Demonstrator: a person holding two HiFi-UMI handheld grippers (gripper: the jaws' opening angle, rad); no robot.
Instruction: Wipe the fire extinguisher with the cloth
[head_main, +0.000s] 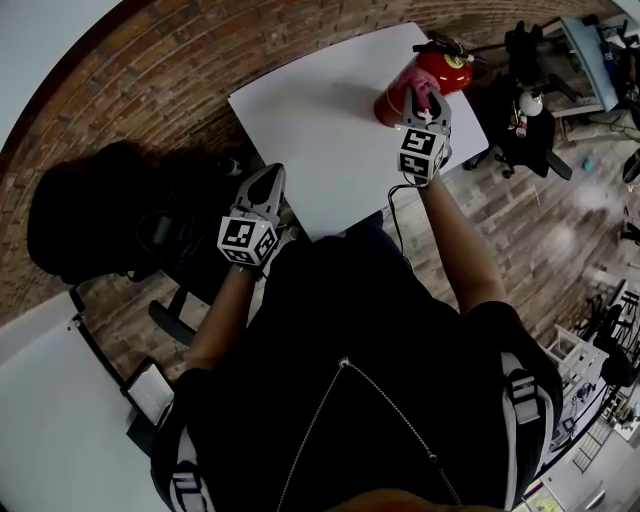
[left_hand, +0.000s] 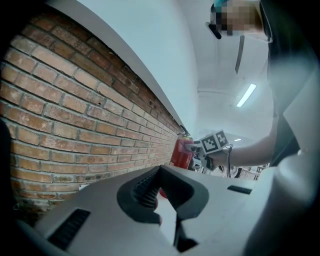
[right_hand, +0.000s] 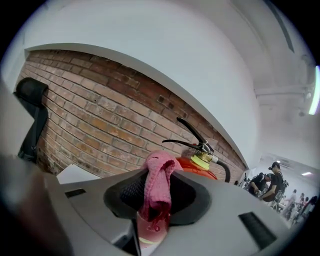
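The right tongs (head_main: 421, 108), clamped on a pink knitted cloth (right_hand: 159, 182), hold it against the red metal fire extinguisher (head_main: 440, 72) at one o'clock on the white rectangular table (head_main: 300, 130). The left tongs (head_main: 270, 180) are closed and empty at its eight o'clock edge. Wiping seems barely begun, with most of the body left. Only the right gripper view shows the extinguisher's black lever (right_hand: 192, 131). The left gripper view shows it standing upright.

The fire extinguisher (head_main: 392, 103) is red, with a black lever handle, a yellow-green collar and a black hose. It stands upright near the far corner of the white counter (head_main: 320, 130). The cloth (right_hand: 159, 182) is pink and knitted, bunched and clamped between the jaws of the right tool (head_main: 424, 112), touching the extinguisher's body.
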